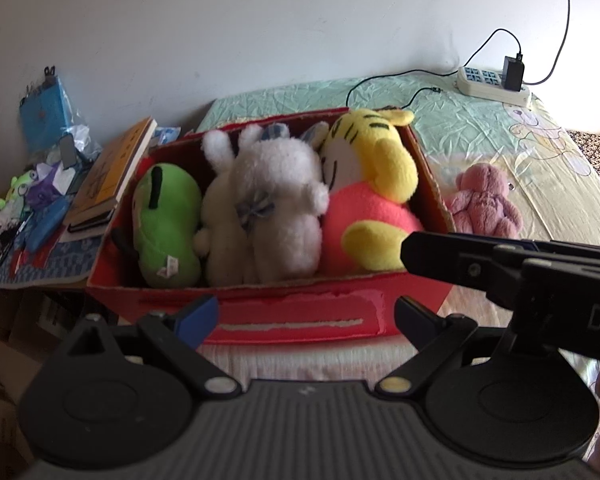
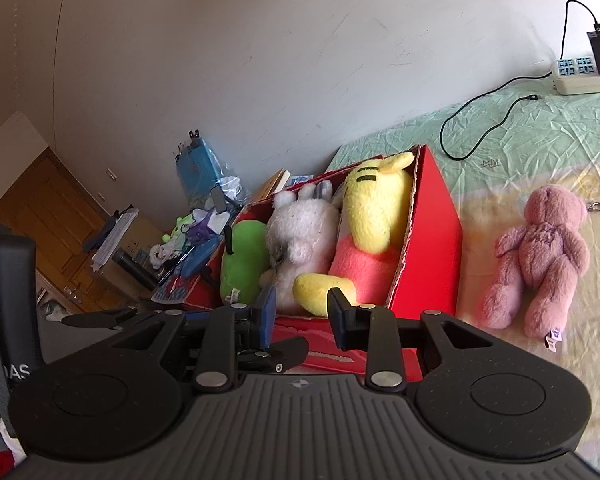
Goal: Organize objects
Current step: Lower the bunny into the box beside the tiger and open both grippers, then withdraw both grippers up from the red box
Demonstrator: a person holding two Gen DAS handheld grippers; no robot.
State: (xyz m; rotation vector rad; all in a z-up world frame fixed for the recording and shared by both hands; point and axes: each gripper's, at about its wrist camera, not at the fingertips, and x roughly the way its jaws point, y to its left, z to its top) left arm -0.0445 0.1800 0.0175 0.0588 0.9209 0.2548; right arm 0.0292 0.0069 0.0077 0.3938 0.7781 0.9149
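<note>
A red cardboard box (image 1: pixel 340 308) (image 2: pixel 432 240) stands on the bed, packed with a green plush (image 1: pixel 164 224), a white bunny (image 1: pixel 268 208) and a yellow tiger plush (image 1: pixel 372 168). To the right of the box a pink teddy bear (image 1: pixel 484 204) (image 2: pixel 540 256) lies on the sheet. My left gripper (image 1: pixel 304 316) is open in front of the box's near wall, holding nothing. My right gripper (image 2: pixel 302 312) has its jaws drawn close together with nothing between them. It reaches in from the right, with its tip (image 1: pixel 410 252) over the box's near right corner.
A white power strip (image 1: pixel 492 84) with a black charger and cables lies at the back of the bed by the wall. Left of the box sit an orange book (image 1: pixel 112 168), a blue bag (image 1: pixel 46 116) and small clutter. A wooden door (image 2: pixel 48 232) stands far left.
</note>
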